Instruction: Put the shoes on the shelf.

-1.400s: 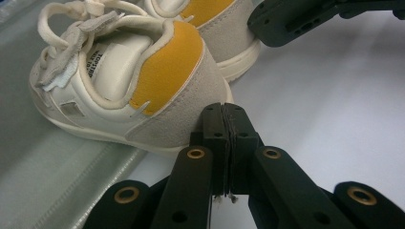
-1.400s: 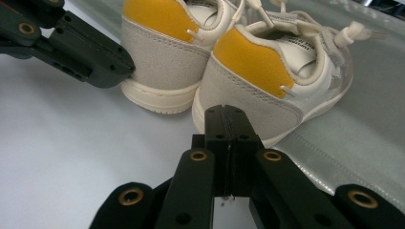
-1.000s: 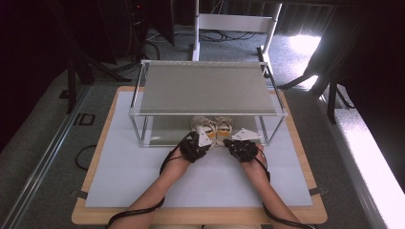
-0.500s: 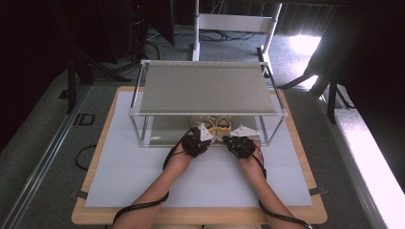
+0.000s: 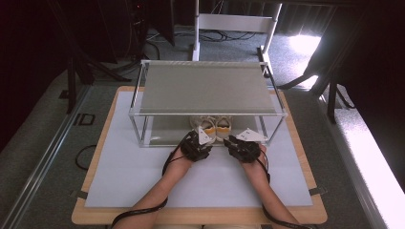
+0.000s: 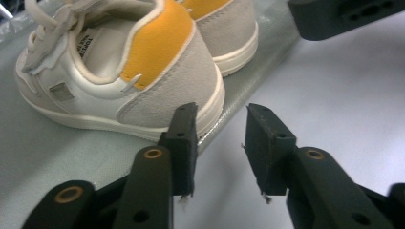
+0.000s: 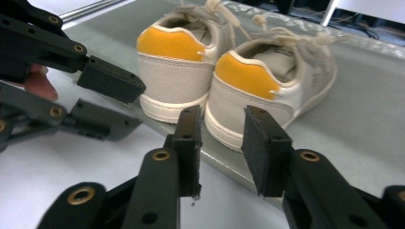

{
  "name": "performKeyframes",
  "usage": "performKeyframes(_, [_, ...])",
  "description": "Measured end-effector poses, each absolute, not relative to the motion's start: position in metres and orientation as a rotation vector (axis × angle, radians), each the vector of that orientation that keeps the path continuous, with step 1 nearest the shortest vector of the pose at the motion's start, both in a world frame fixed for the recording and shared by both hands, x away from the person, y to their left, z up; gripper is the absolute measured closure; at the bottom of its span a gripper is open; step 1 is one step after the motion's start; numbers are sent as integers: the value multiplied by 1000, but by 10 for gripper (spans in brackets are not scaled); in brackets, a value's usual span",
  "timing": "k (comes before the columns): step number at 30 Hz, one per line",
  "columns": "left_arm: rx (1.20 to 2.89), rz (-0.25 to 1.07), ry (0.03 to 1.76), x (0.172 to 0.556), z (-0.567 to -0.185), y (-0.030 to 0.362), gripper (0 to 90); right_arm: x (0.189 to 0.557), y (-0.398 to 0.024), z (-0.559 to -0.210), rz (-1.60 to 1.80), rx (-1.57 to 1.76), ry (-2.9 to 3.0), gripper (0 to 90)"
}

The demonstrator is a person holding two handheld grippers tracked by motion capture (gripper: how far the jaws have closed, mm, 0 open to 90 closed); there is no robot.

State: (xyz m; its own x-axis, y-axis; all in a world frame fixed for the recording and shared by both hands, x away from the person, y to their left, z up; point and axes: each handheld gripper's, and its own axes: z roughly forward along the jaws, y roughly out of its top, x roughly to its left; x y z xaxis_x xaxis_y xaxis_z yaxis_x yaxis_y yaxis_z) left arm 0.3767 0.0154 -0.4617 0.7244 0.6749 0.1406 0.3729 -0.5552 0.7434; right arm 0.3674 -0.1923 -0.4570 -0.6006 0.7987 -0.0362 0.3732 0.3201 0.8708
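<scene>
The two small sneakers (image 7: 229, 71) sit side by side on the rack's bottom shelf (image 5: 165, 136). They look light and soft. Each hand-held gripper, left (image 6: 219, 143) and right (image 7: 220, 148), has just been opening and holds nothing; the firm orange heels look best to pinch.

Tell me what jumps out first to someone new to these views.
The pair of shoes, cream with orange heels, stands side by side on the lower shelf of the rack, heels toward the person. Just in front, both tools, left and right, have just been opening, with nothing between their jaws.
</scene>
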Motion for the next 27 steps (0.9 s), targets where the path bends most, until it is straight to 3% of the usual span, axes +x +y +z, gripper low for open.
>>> performKeyframes(13, [2176,508,827,391,-466,19,644,390,-179,-467,1125,1059,2151,741])
performKeyframes(16, [2173,495,830,393,-466,17,644,392,-179,-468,1126,1068,2145,720])
performKeyframes(20, [2149,499,831,389,-465,17,623,390,-180,-469,1156,1065,2135,618])
performKeyframes(22, [2146,504,836,385,-464,18,562,386,-183,-468,1178,1048,2122,562])
performKeyframes(24, [2130,514,855,382,-463,19,469,384,-186,-468,1191,1035,2098,451])
performKeyframes(27, [2088,566,925,378,-459,22,257,383,-190,-466,1173,1086,2097,378])
